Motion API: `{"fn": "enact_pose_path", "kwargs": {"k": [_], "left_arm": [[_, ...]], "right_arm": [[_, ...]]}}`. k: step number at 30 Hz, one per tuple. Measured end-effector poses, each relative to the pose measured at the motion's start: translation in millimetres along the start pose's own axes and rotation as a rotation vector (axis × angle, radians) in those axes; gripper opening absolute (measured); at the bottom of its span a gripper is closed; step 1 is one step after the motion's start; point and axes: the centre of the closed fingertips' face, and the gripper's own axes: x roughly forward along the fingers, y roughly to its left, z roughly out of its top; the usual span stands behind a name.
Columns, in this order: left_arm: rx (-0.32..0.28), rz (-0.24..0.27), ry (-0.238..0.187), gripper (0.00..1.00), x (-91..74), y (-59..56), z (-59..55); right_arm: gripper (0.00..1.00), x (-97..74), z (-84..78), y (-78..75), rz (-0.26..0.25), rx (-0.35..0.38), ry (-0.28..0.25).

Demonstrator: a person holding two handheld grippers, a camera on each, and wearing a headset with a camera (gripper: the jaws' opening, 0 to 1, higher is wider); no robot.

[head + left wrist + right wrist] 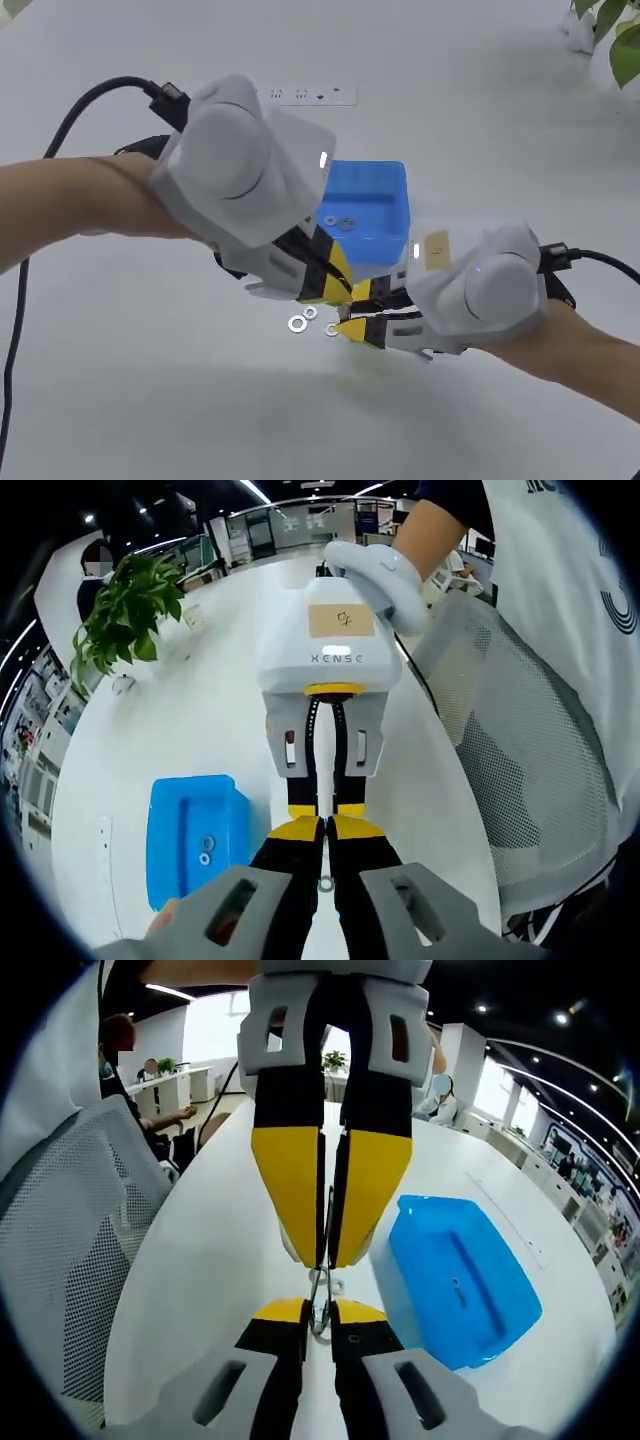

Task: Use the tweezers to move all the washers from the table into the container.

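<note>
Three washers (311,313) are recorded loose on the table (150,400), at seven o'clock from the blue container (385,185); two more are seen lying inside it. The tweezers (320,1295) are found near the loose washers. They are clamped between the closed jaws of the left gripper (335,275) and also pinched by the right gripper (350,322), whose jaws are drawn together on them. The grippers meet tip to tip, the left entering from ten o'clock, the right from four o'clock.

White workbench (120,400), leafy potted plant (125,615), mesh chair (70,1220), bright ceiling lights (170,992).
</note>
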Motion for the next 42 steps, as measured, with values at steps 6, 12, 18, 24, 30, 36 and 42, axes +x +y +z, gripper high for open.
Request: {"fn": "enact_pose_path", "kwargs": {"k": [6, 12, 18, 24, 30, 36, 42], "left_arm": [[-0.001, -0.01, 0.004, 0.06, 0.9, -0.9, 1.2], [0.01, -0.021, 0.013, 0.06, -3.0, -7.5, 1.2], [0.019, -0.017, 0.008, 0.06, -12.0, -8.9, 5.6], [0.037, -0.007, 0.0, 0.06, -29.4, -6.4, 12.3], [0.061, 0.015, -0.001, 0.06, -45.1, 0.1, 18.3], [0.087, 0.031, 0.005, 0.06, -54.8, 7.2, 21.8], [0.119, 0.05, 0.013, 0.06, -67.5, 23.2, 26.0]], "right_arm": [[0.09, -0.2, 0.1, 1.3, 0.004, 0.005, 0.012], [0.09, -2.4, 2.1, 5.4, -0.003, -0.011, 0.014], [0.09, -6.3, 11.6, 5.2, -0.008, -0.016, 0.002], [0.09, -13.9, 28.9, 0.0, -0.029, -0.042, -0.02], [0.1, -20.3, 44.8, -9.6, -0.051, -0.062, -0.036], [0.1, -24.0, 54.4, -18.8, -0.065, -0.09, -0.033], [0.1, -28.9, 66.6, -37.6, -0.097, -0.108, -0.049]]}}
